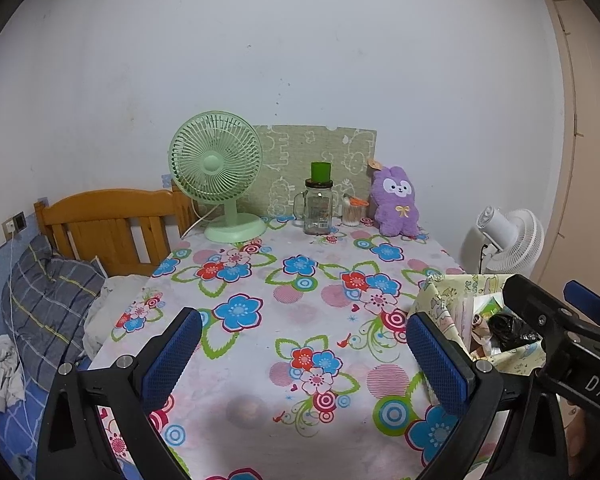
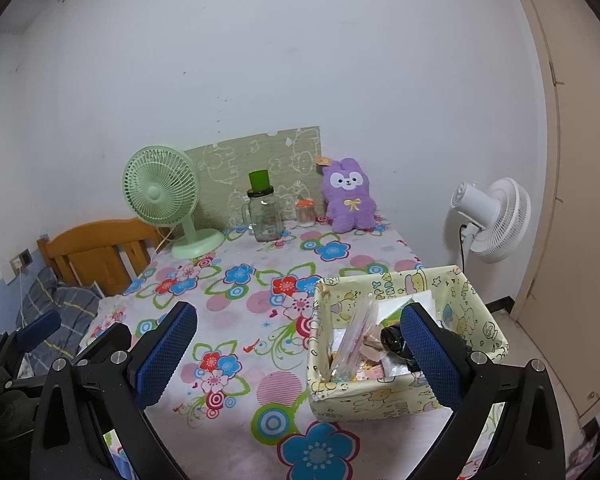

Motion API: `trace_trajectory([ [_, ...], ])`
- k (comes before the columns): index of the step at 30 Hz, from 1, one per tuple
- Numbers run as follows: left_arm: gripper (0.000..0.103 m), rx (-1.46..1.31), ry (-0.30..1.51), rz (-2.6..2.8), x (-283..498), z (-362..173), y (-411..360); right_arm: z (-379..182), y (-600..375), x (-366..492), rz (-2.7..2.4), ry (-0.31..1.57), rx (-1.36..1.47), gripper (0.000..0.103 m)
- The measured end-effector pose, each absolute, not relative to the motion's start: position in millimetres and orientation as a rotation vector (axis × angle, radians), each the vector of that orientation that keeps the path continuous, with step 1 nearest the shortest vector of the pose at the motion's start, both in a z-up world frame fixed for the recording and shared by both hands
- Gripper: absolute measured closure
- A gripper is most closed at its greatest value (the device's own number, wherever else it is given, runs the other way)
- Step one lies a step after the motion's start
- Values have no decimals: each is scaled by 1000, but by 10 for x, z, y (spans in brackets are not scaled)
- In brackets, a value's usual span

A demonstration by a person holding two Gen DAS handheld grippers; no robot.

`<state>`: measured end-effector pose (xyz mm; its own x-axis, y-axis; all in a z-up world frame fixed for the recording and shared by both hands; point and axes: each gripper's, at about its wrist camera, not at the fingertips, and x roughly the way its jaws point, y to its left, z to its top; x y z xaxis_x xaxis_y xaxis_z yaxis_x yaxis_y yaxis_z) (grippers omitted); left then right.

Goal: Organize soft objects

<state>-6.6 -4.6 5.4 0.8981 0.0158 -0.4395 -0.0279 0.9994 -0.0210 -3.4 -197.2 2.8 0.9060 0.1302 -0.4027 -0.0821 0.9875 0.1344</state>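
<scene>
A purple plush bunny (image 1: 396, 202) sits upright at the table's far right, against the wall; it also shows in the right wrist view (image 2: 349, 200). A pale yellow fabric basket (image 2: 476, 320) stands at the table's right front edge with packets and a black bag inside; its corner shows in the left wrist view (image 1: 436, 296). My left gripper (image 1: 304, 356) is open and empty above the flowered tablecloth (image 1: 284, 292). My right gripper (image 2: 300, 352) is open and empty, its right finger over the basket. The right gripper also shows at the right in the left wrist view (image 1: 556, 320).
A green desk fan (image 1: 218, 174), a glass jar with a green cap (image 1: 319, 204) and a small cotton-swab jar (image 1: 354, 212) stand along the back. A white floor fan (image 2: 488, 220) stands right of the table. A bed with a wooden headboard (image 1: 108, 224) lies left.
</scene>
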Motion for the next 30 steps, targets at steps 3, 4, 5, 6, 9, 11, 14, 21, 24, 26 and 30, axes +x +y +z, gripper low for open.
trace_trajectory([
  [3,0,-28,456,26,-73,52,-43,27,-1972,-33,109,422,116,0],
  [4,0,-27,455,26,-76,52,-42,27,-1971,-33,109,424,117,0],
  [5,0,-27,455,26,-78,54,-41,27,-1971,-33,109,424,117,0],
  [6,0,-28,455,26,-78,55,-40,28,-1976,-34,108,426,118,0],
  [9,0,-29,455,25,-74,55,-42,34,-1999,-31,104,425,125,0],
  [11,0,-29,456,24,-75,53,-41,35,-2006,-26,102,427,125,0],
  [14,0,-29,455,25,-74,54,-41,35,-2013,-12,100,429,127,0],
  [21,0,-29,455,24,-72,53,-42,26,-2022,-10,98,430,129,0],
  [24,0,-28,455,25,-71,53,-43,20,-2024,-7,97,431,130,0],
  [26,0,-29,456,24,-70,54,-43,11,-2026,-1,97,432,131,0],
  [30,0,-29,456,25,-69,55,-44,3,-2025,8,95,433,129,0],
])
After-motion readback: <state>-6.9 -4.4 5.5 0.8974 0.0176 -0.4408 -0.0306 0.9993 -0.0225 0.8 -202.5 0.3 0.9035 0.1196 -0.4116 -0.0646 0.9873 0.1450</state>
